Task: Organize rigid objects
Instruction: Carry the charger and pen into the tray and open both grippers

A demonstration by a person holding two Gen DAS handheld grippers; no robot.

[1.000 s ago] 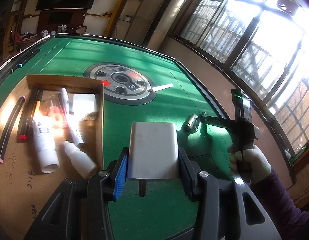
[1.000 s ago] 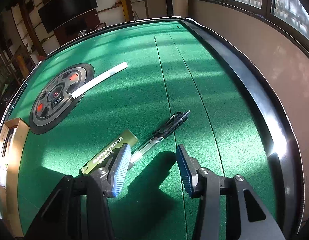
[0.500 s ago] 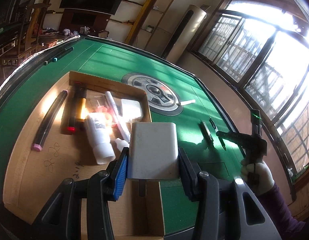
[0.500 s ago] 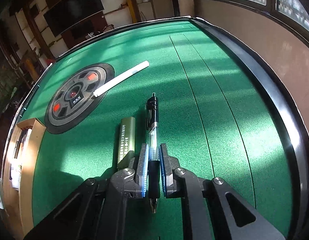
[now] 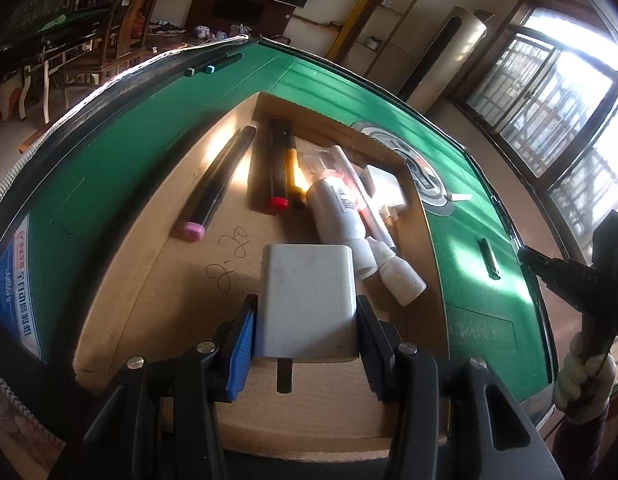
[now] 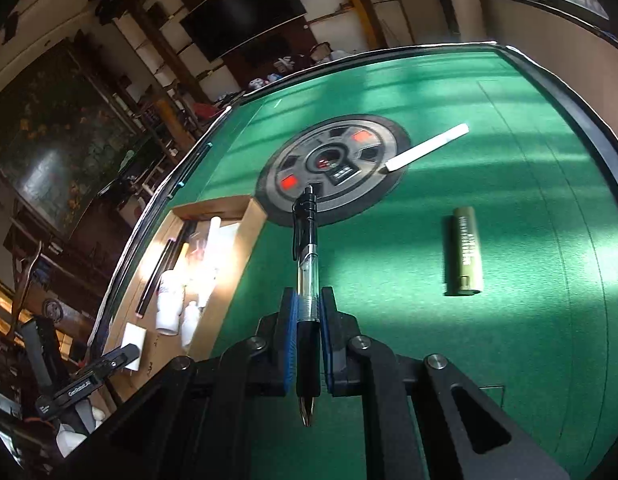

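My left gripper (image 5: 305, 320) is shut on a white charger block (image 5: 307, 304) and holds it over the near end of the open cardboard box (image 5: 157, 240). The box holds markers, a white tube (image 5: 337, 212), a small white bottle (image 5: 401, 280) and a white stick. My right gripper (image 6: 308, 316) is shut on a clear and black pen (image 6: 306, 264) and holds it above the green table. An olive green lighter (image 6: 464, 250) and a white stick (image 6: 427, 147) lie on the felt. The box also shows in the right wrist view (image 6: 245, 210).
A round grey dial (image 6: 333, 168) sits at the middle of the green table (image 6: 529, 200). Two markers (image 5: 215, 63) lie on the table's far rim. The table has a raised black edge. The right hand and its gripper (image 5: 589, 280) show at the right.
The right gripper has lifted the pen off the felt and swung left toward the box. The left gripper has carried the charger block further over the box.
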